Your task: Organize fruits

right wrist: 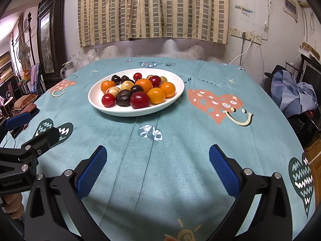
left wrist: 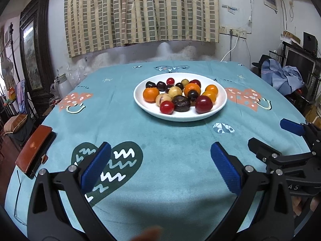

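**Mixed fruit shares one plate as grippers wait**

The left gripper (left wrist: 160, 162) hovers low over the teal tablecloth (left wrist: 170, 150), jaws spread wide and empty. Ahead, the white plate (left wrist: 220, 102) holds the fruits (left wrist: 180, 95) jumbled together, colours unsorted. The right gripper (right wrist: 157, 163) waits likewise agape, holding nothing, seemingly poised to reach.

Your plate (left wrist: 140, 100) is sitting on the table (left wrist: 170, 150), toward its far edge, near the middle. The fruits (left wrist: 180, 95) are all lying in the plate, bunched together and touching. A phone (left wrist: 33, 150) is lying at the table's left edge. Both grippers are hovering over the near edge, left gripper (left wrist: 160, 166) beside right gripper (right wrist: 157, 166).
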Motion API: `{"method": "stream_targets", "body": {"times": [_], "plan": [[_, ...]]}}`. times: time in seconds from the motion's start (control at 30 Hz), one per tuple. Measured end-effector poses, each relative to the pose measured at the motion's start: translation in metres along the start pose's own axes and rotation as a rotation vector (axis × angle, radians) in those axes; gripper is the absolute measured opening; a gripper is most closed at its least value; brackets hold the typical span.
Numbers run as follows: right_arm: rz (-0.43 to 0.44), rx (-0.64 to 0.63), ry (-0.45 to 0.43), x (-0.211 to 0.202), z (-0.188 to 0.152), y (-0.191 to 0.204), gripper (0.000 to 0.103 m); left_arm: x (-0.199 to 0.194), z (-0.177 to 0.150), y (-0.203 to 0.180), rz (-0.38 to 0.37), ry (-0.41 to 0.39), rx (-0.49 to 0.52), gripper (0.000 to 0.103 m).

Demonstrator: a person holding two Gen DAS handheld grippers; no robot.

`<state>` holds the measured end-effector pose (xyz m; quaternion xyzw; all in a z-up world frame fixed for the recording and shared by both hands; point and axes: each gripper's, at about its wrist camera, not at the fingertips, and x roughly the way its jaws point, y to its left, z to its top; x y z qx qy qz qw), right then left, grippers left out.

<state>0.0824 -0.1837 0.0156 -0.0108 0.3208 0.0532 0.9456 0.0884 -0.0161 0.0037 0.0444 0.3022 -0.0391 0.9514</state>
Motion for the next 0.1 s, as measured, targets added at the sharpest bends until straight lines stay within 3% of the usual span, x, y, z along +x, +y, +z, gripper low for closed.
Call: {"method": "stream_targets", "body": {"times": [0.1], "plan": [[0.002, 0.000, -0.002, -0.0002, 0.0001, -0.0005, 0.102, 0.0009, 0.0006, 0.0010, 0.003, 0.005, -0.004, 0.101]]}}
